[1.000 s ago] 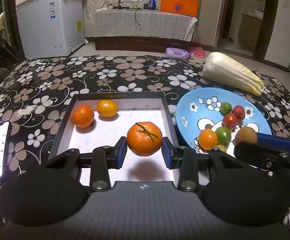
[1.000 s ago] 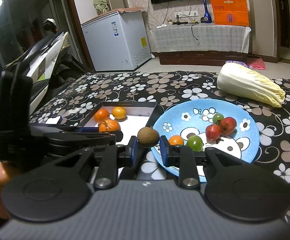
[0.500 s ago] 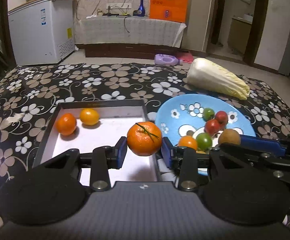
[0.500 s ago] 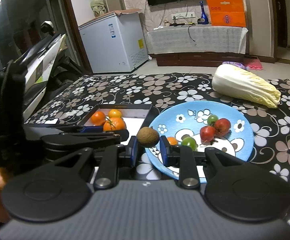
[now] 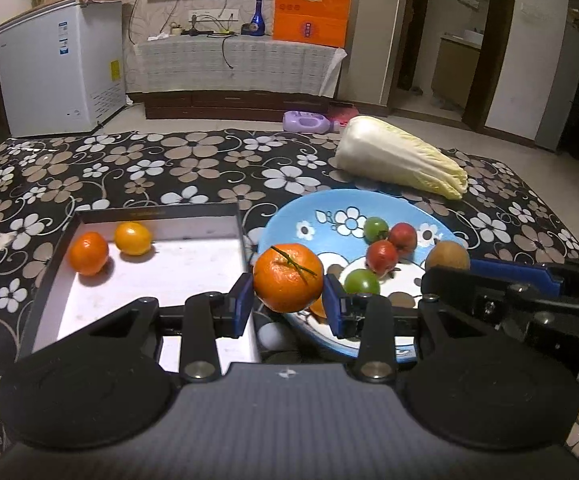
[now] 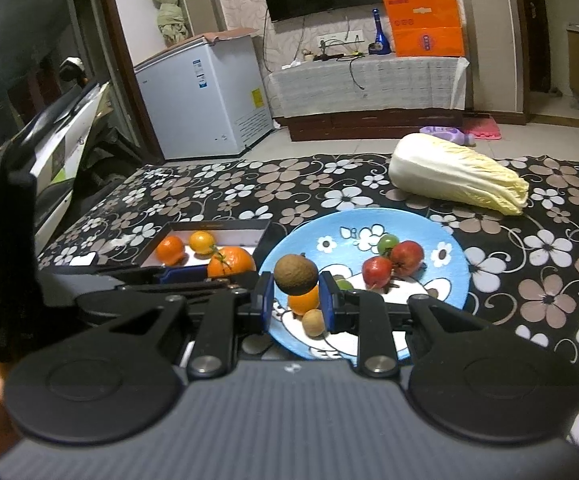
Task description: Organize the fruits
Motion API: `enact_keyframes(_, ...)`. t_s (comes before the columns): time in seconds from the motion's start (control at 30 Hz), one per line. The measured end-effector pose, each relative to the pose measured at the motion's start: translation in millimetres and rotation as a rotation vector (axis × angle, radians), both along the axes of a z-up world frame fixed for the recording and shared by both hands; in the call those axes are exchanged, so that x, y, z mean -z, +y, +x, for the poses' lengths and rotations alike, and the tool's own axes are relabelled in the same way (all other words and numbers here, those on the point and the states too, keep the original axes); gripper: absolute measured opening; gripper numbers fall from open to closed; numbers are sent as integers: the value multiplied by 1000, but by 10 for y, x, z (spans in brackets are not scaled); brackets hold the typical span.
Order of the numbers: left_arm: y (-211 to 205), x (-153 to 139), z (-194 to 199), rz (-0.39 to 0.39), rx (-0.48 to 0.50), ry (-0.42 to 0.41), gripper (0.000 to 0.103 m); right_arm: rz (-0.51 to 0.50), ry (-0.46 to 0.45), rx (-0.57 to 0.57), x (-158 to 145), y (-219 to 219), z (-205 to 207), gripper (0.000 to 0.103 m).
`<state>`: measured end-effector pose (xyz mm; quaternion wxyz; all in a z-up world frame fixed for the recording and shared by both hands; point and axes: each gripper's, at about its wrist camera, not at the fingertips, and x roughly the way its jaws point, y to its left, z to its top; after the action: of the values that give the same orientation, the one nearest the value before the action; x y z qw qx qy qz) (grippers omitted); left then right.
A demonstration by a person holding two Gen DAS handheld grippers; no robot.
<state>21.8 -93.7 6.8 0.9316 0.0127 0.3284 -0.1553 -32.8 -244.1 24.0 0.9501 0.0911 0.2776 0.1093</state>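
My left gripper is shut on a large orange with a green stem, held over the gap between the white tray and the blue flowered plate. My right gripper is shut on a brown kiwi above the plate's near left side. Two small oranges lie in the tray's far left corner. On the plate are red and green tomatoes, a small orange and a small brown fruit.
A napa cabbage lies on the flowered tablecloth behind the plate. A phone rests left of the tray. Beyond the table stand a white freezer and a covered cabinet.
My left gripper has carried the large orange rightward, from over the tray's middle to its right edge beside the plate. The right gripper still holds the kiwi in nearly the same spot.
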Motion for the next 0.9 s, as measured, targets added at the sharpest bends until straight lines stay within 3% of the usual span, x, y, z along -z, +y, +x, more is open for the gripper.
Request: enact_keyframes(0.9,-392,159,64,-11,73,29,43,41,-13,70,-13,-193,8,28)
